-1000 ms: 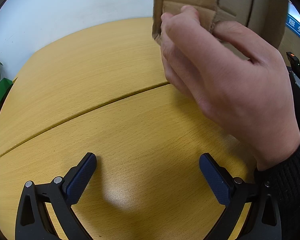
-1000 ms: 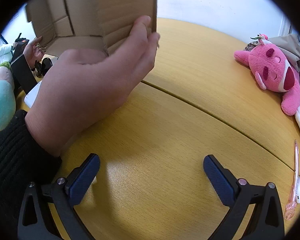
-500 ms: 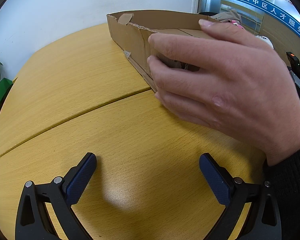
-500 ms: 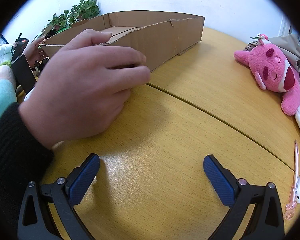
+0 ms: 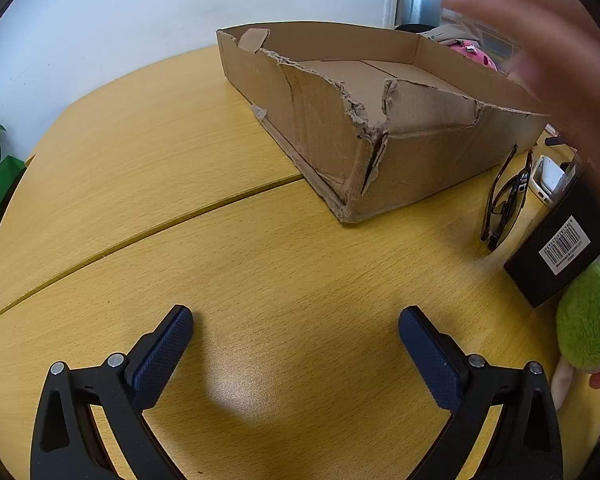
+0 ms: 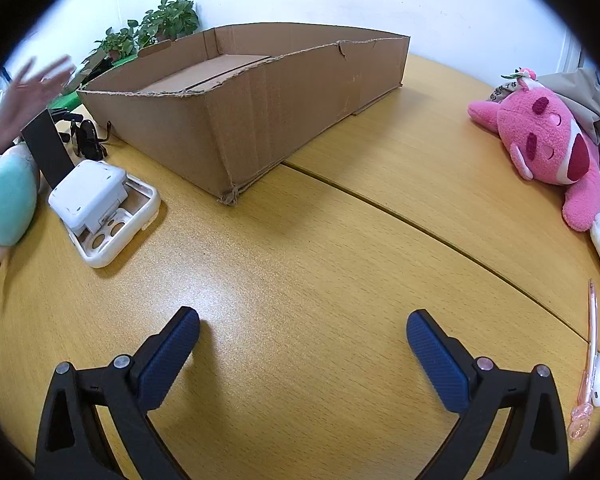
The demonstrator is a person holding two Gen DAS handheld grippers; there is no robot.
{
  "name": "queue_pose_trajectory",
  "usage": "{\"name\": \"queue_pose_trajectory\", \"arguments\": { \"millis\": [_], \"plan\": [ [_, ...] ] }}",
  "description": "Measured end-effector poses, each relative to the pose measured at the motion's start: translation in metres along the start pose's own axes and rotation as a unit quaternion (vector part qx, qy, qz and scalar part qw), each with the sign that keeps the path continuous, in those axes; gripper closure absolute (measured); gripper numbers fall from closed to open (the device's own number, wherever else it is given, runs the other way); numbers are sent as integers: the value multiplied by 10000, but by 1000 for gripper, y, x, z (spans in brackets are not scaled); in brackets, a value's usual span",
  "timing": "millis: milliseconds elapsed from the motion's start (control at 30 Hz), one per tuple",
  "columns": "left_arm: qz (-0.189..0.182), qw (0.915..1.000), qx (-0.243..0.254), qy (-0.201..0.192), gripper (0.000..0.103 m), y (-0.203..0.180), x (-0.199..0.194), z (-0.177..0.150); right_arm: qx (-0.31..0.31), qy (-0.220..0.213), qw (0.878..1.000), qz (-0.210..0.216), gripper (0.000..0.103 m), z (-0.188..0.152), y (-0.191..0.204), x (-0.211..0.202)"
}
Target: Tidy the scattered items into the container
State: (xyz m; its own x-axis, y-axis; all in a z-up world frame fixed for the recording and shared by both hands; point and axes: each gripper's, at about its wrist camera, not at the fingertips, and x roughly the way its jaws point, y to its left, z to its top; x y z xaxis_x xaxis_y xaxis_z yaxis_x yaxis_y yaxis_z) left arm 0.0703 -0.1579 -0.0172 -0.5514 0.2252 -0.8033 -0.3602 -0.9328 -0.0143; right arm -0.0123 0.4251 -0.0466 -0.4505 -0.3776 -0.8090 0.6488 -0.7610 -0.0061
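Right wrist view: we judge no item packed yet — shallow torn brown cardboard box (image 6: 236, 120) sits empty mid-table. Right gripper (image 6: 303, 354) and left gripper (image 5: 296, 350) both spread wide, holding nothing. Next we need pick: white plastic case (image 6: 100, 208) nearest. Blurred bare hand (image 5: 540, 40) hovers over box — possible obstruction. Pink plush toy (image 6: 548, 148), black sunglasses (image 5: 504, 200) well apart.
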Motion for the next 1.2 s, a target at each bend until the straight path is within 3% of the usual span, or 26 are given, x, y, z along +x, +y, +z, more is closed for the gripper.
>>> {"name": "queue_pose_trajectory", "arguments": {
  "millis": [333,500,667,900,1033,1133,1200],
  "plan": [
    [1,10000,0,1,0,-1,0,1,8,1,10000,-6,0,1,0,0],
    [1,10000,-1,2,0,-1,1,2,466,4,9984,-323,0,5,3,2],
    [-3,10000,-6,2,0,-2,1,3,1536,12,9818,-1118,0,9,17,3],
    [162,9996,-219,-7,0,-11,2,0,2120,145,9654,-1511,0,7,24,1],
    [504,9957,-727,264,0,-12,13,-3,2032,174,9590,-1968,1,3,47,-9],
    [720,9921,-997,254,0,-20,7,-10,1584,-44,9632,-2170,1,5,78,-27],
    [765,9906,-1112,231,0,-31,0,-16,1365,-299,9684,-2064,1,8,99,-42]
  ]
}}
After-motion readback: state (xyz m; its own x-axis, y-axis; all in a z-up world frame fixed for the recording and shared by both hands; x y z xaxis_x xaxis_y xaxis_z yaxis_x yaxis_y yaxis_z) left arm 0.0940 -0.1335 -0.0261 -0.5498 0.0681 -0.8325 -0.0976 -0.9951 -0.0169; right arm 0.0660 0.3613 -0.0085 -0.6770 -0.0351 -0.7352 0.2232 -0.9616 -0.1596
